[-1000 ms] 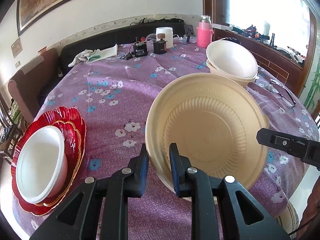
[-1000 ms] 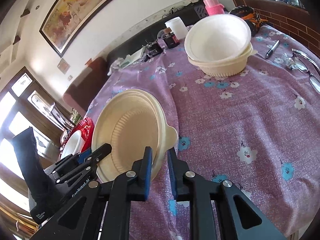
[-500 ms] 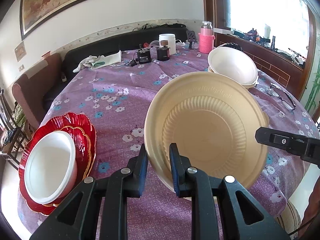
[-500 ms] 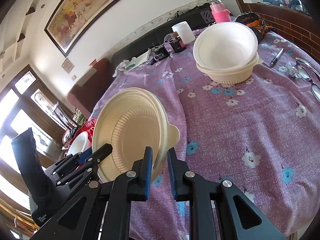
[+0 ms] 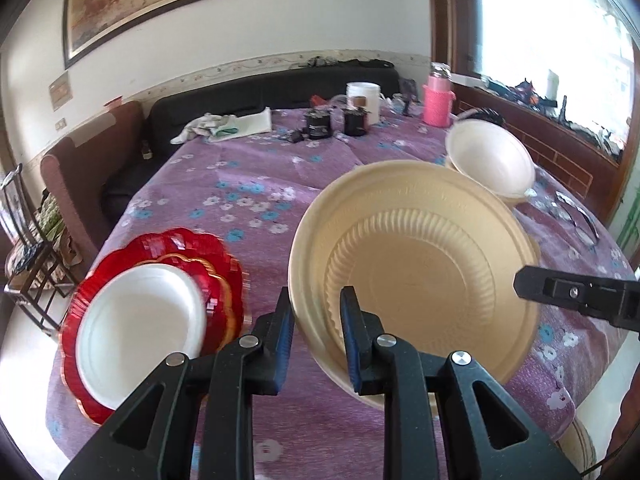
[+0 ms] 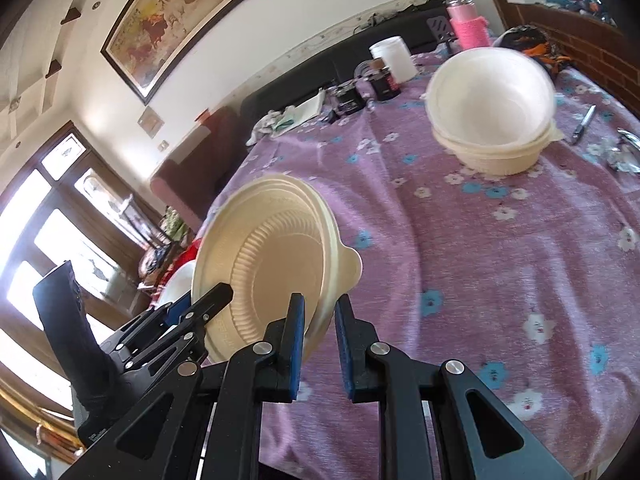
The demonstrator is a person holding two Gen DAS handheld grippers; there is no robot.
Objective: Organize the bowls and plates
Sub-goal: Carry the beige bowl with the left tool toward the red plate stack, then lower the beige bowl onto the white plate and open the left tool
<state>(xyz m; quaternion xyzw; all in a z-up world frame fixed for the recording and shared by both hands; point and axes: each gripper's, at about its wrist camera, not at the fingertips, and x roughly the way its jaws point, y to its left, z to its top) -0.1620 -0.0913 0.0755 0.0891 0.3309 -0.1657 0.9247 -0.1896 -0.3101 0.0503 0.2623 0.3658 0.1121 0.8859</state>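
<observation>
A beige ribbed plate (image 5: 416,276) is tilted above the purple flowered tablecloth. My left gripper (image 5: 316,320) is shut on its near-left rim, and my right gripper (image 6: 319,320) is shut on the opposite rim beside the plate's tab (image 6: 350,270). The right gripper's finger (image 5: 576,294) shows at the right of the left wrist view. A white bowl (image 5: 140,328) rests on stacked red scalloped plates (image 5: 216,272) at the near left. A white bowl nested in a beige bowl (image 6: 492,108) stands at the far right.
At the table's far end are a white mug (image 5: 362,100), a pink bottle (image 5: 438,98), two dark jars (image 5: 318,124) and a cloth (image 5: 224,126). Glasses (image 5: 580,220) and a pen (image 6: 582,120) lie near the right edge. A sofa runs behind the table.
Both grippers, holding the beige plate, have risen and drawn back a little. The red plates with the white bowl now sit closer to the middle of the left wrist view.
</observation>
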